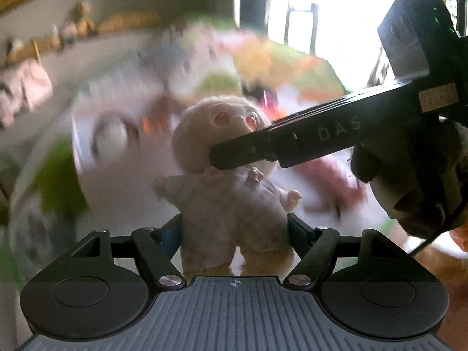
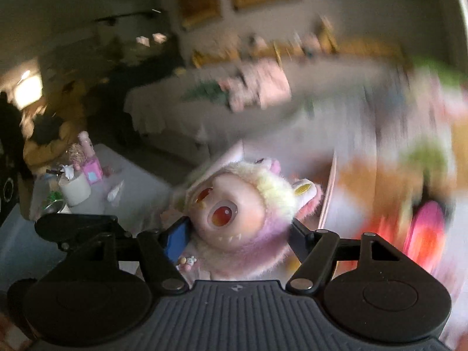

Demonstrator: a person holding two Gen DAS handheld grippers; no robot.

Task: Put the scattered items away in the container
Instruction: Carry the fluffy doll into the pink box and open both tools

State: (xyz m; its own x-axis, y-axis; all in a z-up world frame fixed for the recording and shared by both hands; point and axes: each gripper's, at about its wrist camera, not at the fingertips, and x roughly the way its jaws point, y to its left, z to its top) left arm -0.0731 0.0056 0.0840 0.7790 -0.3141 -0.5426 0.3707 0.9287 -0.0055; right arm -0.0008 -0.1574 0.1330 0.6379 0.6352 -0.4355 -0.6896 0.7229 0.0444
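A pale pink plush doll (image 1: 234, 199) with red eyes hangs in the air, held at both ends. My left gripper (image 1: 234, 228) is shut on its lower body at the waist. My right gripper (image 2: 238, 228) is shut on its head (image 2: 234, 204); the right gripper also shows in the left wrist view (image 1: 234, 155), reaching in from the right across the doll's face. Behind the doll, a blurred white container (image 1: 122, 93) with colourful toys (image 1: 263, 55) inside fills the background.
The scene is motion-blurred. A table with a white cloth (image 2: 175, 117) stands at the back with pink items on it. A small table at left holds a white cup (image 2: 74, 188) and a pink toy (image 2: 92, 172). A bright window (image 1: 336, 14) is far right.
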